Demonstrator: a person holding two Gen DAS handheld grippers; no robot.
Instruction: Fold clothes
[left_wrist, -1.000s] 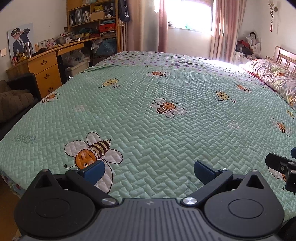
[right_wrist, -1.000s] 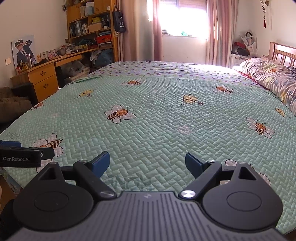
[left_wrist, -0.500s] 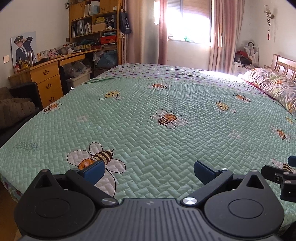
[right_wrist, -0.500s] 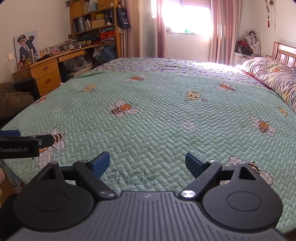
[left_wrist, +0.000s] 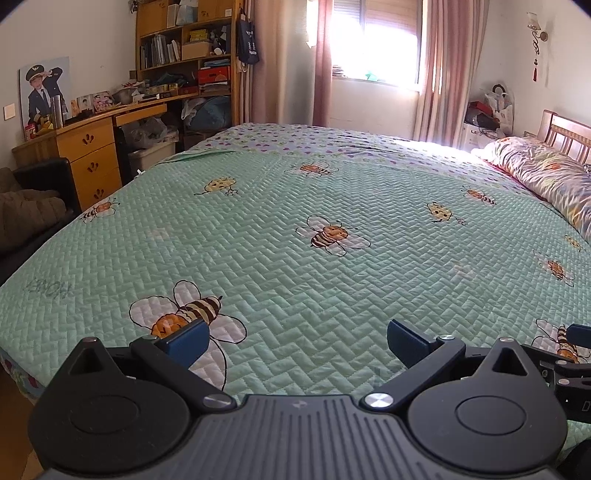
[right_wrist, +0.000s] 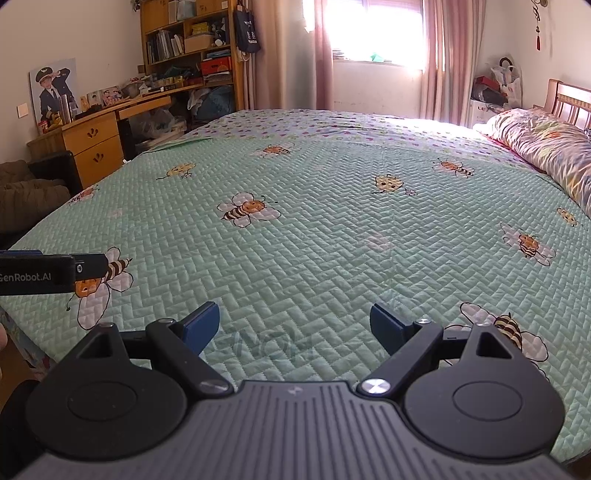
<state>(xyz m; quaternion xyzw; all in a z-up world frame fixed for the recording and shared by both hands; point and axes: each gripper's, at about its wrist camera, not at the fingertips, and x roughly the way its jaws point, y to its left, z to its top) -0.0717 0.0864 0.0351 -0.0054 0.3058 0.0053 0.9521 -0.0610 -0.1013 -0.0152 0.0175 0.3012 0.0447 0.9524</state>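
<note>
**On the bed, no garment yet in reach of either gripper**

On the green quilted bedspread (left_wrist: 332, 206), printed with bees, neither view shows any clothes to fold: the cover runs bare from the near edge to the far side. Where the garment lies cannot be told from these pictures.

Just above the near edge, the left gripper (left_wrist: 295, 341) hangs with its blue pads spread wide and nothing between them; a large bee print (left_wrist: 184, 317) lies under its left finger. The right gripper (right_wrist: 293, 321) hangs close beside it on the right, its jaws equally wide and holding nothing, only quilt showing in the gap. Each tool shows at the edge of the other's view.

Farther out, a rolled duvet (left_wrist: 546, 177) lies along the right side by the headboard, a wooden desk (left_wrist: 88, 147) stands at the far left, and a curtained window (right_wrist: 373, 33) is beyond the bed.

By my reading the task stands at its very start. The next move calls for finding a garment, bringing it onto the bedspread and spreading it flat.
</note>
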